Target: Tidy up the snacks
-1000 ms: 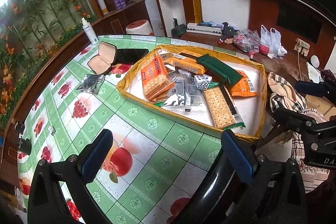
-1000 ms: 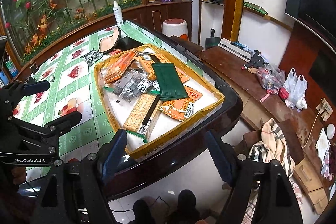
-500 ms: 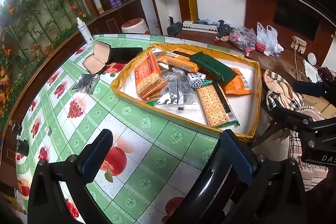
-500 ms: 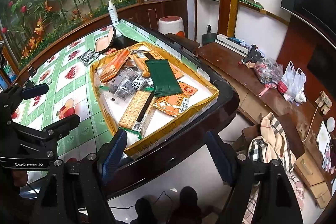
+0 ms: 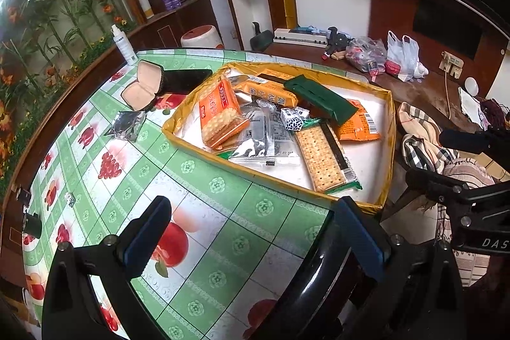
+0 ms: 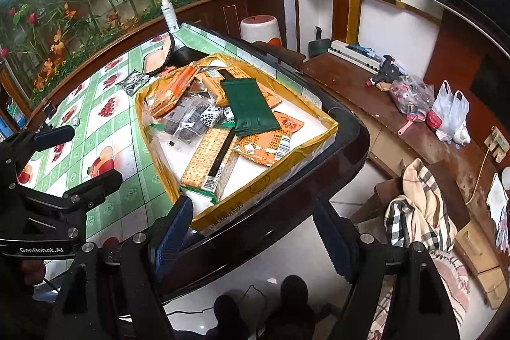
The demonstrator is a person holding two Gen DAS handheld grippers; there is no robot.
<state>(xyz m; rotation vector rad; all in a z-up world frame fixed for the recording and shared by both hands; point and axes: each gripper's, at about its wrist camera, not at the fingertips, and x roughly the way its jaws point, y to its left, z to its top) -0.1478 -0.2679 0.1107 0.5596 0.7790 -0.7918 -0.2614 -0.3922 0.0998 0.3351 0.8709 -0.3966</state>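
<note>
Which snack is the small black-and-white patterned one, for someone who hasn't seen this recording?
Start at the yellow-rimmed tray on the green fruit-print table. In the middle of its pile, between the clear grey packets and the dark green pack, sits the small packet. It alone is boxy with black-and-white spots.

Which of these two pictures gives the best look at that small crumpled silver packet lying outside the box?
The left wrist view: the small crumpled silver foil packet lies unobstructed on the green fruit-print tablecloth. In the right wrist view it is farther, smaller and harder to make out.
</note>
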